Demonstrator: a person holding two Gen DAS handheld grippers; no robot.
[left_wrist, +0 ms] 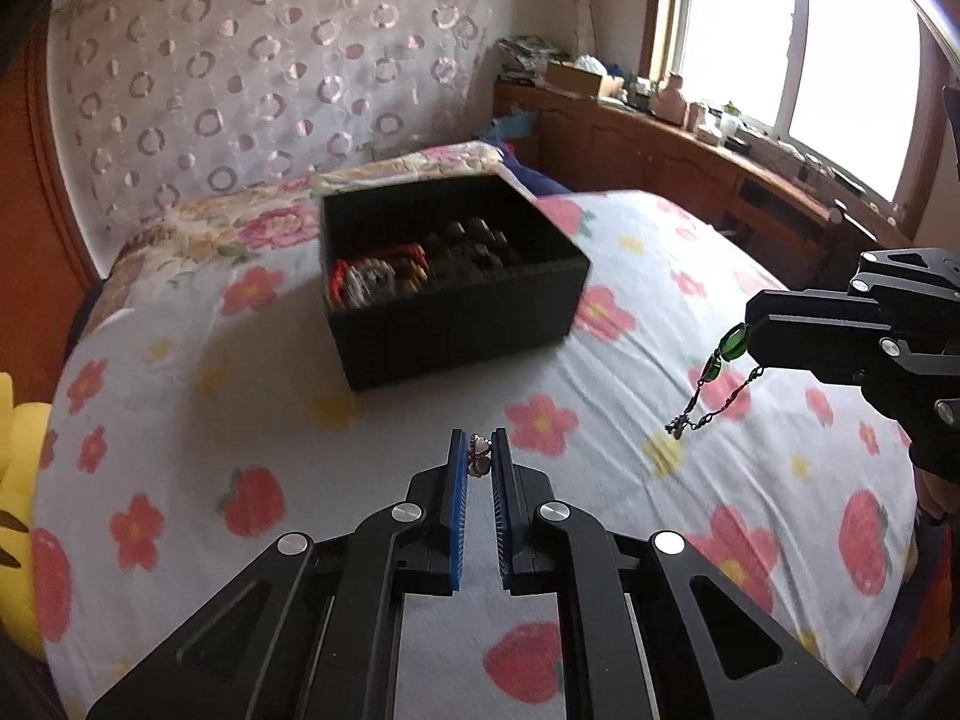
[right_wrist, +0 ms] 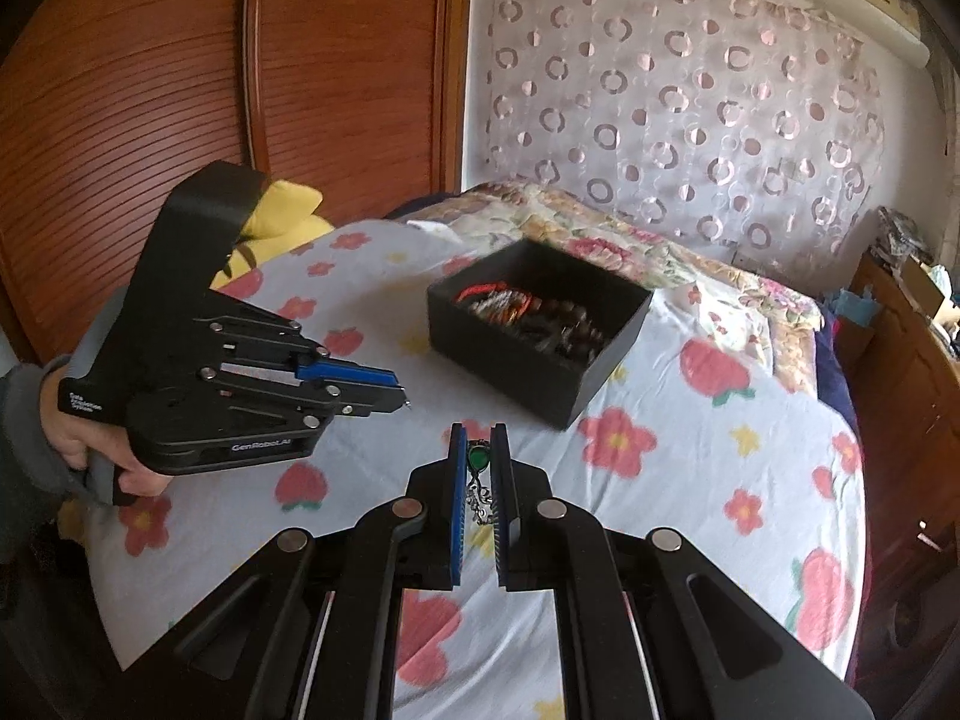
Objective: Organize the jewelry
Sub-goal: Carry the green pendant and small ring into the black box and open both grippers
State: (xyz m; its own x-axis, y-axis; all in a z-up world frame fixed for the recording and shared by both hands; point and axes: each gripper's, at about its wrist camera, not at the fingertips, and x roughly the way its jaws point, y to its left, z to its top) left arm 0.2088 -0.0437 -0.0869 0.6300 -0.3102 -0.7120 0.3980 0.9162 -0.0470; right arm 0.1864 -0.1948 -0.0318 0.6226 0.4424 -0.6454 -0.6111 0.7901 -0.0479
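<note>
A black open jewelry box (left_wrist: pixel 450 276) sits on the flowered bedsheet, holding red bracelets and dark beads; it also shows in the right wrist view (right_wrist: pixel 540 330). My left gripper (left_wrist: pixel 479 459) is shut on a small silver jewelry piece (left_wrist: pixel 478 457), held above the sheet in front of the box. In the right wrist view the left gripper (right_wrist: pixel 399 399) is at the left. My right gripper (right_wrist: pixel 479 456) is shut on a green-stone chain (right_wrist: pixel 479 461). In the left wrist view the right gripper (left_wrist: pixel 750 330) holds the green stones (left_wrist: pixel 729 348) with the chain dangling.
The bed (left_wrist: pixel 660 450) has a white sheet with pink flowers and strawberries. A floral pillow (left_wrist: pixel 252 216) lies behind the box. A yellow plush (left_wrist: pixel 18 450) is at the left edge. A wooden cabinet with clutter (left_wrist: pixel 690 138) runs under the window. A wooden wardrobe (right_wrist: pixel 240 60) stands left.
</note>
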